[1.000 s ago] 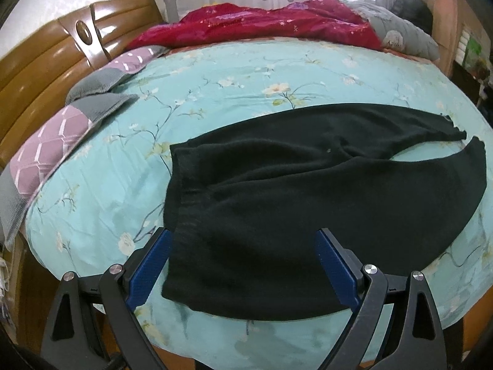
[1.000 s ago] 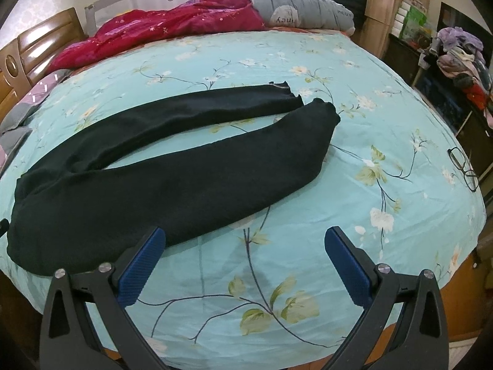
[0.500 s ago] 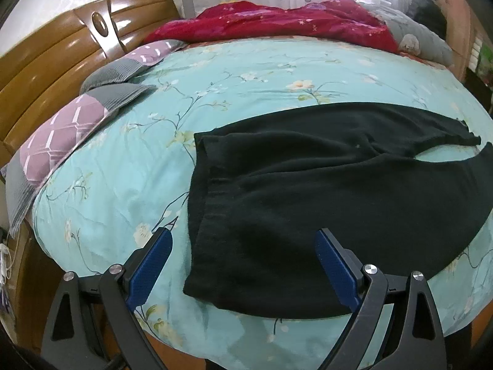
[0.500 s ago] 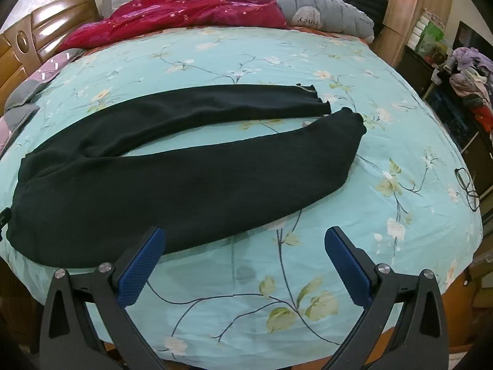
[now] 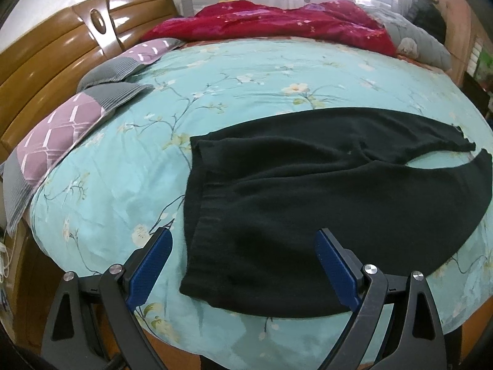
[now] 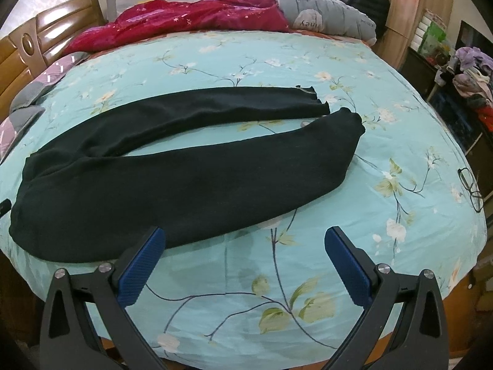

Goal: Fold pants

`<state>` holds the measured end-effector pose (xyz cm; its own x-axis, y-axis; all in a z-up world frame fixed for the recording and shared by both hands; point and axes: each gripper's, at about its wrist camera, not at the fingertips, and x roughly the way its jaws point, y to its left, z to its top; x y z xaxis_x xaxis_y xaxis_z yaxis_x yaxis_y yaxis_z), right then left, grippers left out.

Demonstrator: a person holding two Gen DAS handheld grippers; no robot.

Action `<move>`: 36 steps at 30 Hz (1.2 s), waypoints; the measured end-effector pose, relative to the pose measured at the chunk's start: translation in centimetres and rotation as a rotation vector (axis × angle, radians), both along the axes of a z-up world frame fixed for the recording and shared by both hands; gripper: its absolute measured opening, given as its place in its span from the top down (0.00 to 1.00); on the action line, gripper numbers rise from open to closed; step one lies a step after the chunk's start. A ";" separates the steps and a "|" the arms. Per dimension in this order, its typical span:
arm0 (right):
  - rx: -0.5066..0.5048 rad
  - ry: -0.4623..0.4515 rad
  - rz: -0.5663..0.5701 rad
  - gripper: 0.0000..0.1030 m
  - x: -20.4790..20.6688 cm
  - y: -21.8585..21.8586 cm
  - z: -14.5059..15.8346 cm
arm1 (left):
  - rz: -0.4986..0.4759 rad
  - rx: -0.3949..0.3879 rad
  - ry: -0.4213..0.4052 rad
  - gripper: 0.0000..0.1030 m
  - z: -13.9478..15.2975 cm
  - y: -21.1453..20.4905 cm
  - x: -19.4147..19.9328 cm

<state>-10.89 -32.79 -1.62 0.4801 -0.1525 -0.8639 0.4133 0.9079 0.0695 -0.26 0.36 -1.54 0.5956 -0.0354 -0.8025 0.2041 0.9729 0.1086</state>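
The black pants (image 6: 172, 166) lie flat and unfolded on the near part of the bed (image 6: 308, 61), on a turquoise sheet with flowers, the waist to the left and the two legs spread a little apart toward the right. The left gripper (image 5: 243, 243) hangs over the waist end with its blue fingers wide apart and holds nothing. The right gripper (image 6: 245, 240) is also wide apart and empty, above the near edge of the sheet just beside the nearer leg, and a pair of glasses (image 6: 471, 189) lies at the far right edge of the bed.
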 end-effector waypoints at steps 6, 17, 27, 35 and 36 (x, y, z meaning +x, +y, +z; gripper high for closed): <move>0.004 -0.002 0.014 0.00 -0.8 -0.8 -0.3 | -0.040 -0.012 0.017 0.09 0.3 -1.1 -0.4; 0.037 -0.009 -0.012 0.00 -2.0 -2.2 -1.6 | -0.063 0.000 0.041 0.09 0.2 -2.4 -0.5; 0.046 -0.009 -0.026 0.00 -2.5 -2.7 -2.1 | -0.092 0.024 0.033 0.09 0.2 -3.4 -0.9; 0.056 -0.014 -0.049 0.00 -2.9 -3.2 -2.1 | -0.102 0.018 0.042 0.09 0.0 -3.6 -0.9; 0.057 -0.014 -0.052 0.00 -2.9 -3.2 -2.1 | -0.104 0.018 0.041 0.09 0.0 -3.7 -0.9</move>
